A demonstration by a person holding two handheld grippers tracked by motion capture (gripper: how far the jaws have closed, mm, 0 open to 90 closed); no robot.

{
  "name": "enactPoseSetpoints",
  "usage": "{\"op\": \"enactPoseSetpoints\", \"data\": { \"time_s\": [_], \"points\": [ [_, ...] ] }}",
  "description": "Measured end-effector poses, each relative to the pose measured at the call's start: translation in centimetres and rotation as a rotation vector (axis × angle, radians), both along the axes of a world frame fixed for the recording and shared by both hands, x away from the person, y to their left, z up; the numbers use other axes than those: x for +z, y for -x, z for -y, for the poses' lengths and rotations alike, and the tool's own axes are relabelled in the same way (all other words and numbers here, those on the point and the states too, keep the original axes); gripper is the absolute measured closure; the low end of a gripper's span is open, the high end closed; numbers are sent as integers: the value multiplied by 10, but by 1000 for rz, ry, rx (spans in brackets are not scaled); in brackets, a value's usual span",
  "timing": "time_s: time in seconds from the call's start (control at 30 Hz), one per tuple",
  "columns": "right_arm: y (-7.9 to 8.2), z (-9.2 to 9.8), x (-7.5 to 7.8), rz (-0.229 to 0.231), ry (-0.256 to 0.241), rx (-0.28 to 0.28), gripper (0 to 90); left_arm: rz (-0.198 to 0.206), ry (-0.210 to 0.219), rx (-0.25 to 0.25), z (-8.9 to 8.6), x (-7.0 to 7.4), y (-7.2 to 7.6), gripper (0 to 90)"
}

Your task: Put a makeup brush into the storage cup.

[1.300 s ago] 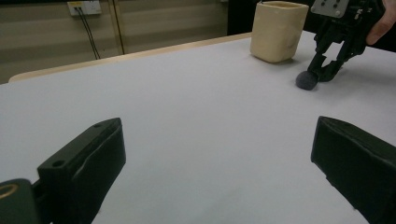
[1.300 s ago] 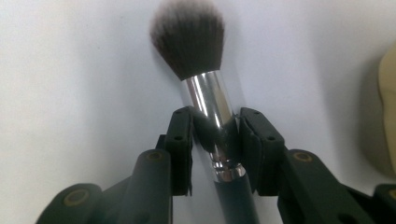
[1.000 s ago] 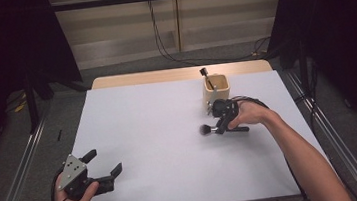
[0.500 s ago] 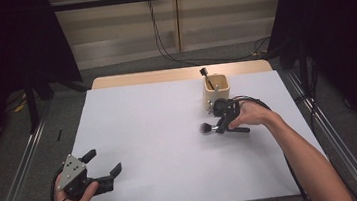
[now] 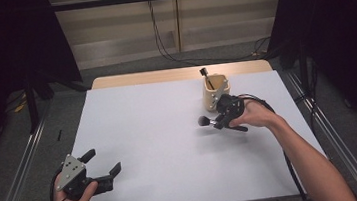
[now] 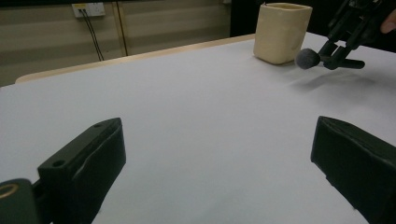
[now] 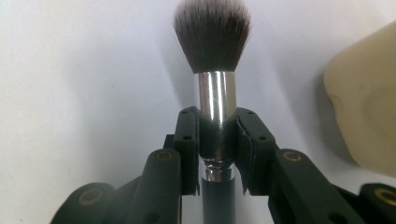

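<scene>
Brush (image 7: 212,70) clamped in right hand-held gripper (image 7: 215,140)

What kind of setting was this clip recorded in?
Probably a lab or studio recording bay, not a home: a table under a plain white cover, dark curtains on both sides, loose cables running down the back wall. The right gripper holds a makeup brush.
</scene>
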State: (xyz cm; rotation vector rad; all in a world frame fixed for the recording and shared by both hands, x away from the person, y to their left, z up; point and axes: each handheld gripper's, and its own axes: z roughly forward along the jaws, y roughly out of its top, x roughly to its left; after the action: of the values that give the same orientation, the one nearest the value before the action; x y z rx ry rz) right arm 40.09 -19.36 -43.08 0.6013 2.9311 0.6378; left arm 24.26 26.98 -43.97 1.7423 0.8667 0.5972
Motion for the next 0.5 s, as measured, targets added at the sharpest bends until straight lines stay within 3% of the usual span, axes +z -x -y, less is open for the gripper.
{"op": "enactPoseSetpoints", "data": {
  "time_s": [0.5],
  "points": [
    [9, 14, 6, 47, -175, -93, 729, 2, -4, 1, 0, 0, 0, 32]
  ]
}}
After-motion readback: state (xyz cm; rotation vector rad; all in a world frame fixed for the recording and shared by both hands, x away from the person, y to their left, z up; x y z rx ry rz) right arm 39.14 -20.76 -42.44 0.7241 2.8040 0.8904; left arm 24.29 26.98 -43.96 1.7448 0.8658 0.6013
